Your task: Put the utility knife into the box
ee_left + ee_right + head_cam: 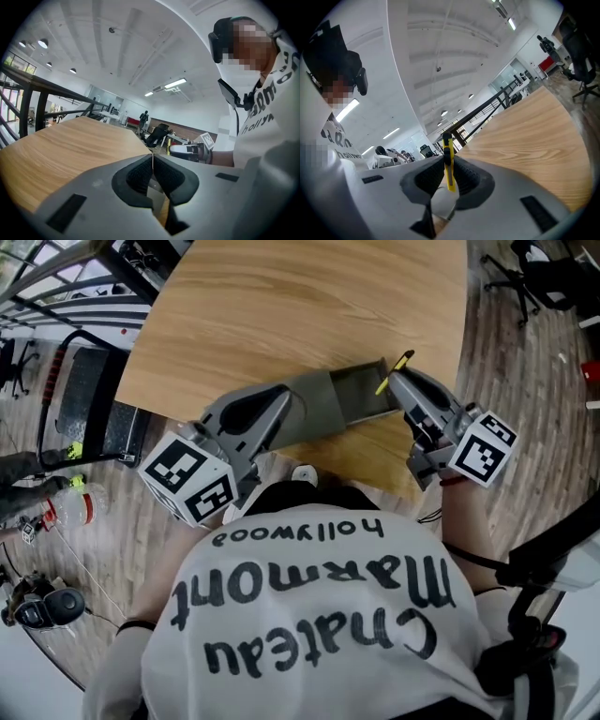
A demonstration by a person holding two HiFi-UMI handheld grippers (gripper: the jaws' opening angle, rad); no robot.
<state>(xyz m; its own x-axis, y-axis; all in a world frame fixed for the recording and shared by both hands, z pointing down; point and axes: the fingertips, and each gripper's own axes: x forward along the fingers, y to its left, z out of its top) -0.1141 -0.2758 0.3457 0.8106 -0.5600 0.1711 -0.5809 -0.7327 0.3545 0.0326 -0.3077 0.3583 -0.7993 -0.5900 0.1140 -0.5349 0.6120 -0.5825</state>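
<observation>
A grey cardboard box point(328, 407) lies near the front edge of the wooden table point(281, 306), with its tray point(364, 390) slid open to the right. My left gripper point(284, 407) is shut on the box's left end; a thin card wall point(154, 194) shows between its pads. My right gripper point(401, 382) is shut on the yellow utility knife point(394, 372), which sticks up out of the jaws just above the tray's right end. In the right gripper view the knife point(448, 161) stands upright between the pads. From the left gripper view the knife point(168, 146) shows small and far off.
The table's right edge drops to plank floor with black office chairs point(539, 277). Dark exercise equipment point(84, 399) and a bottle point(75, 507) are on the floor at the left. The person's white shirt fills the bottom of the head view.
</observation>
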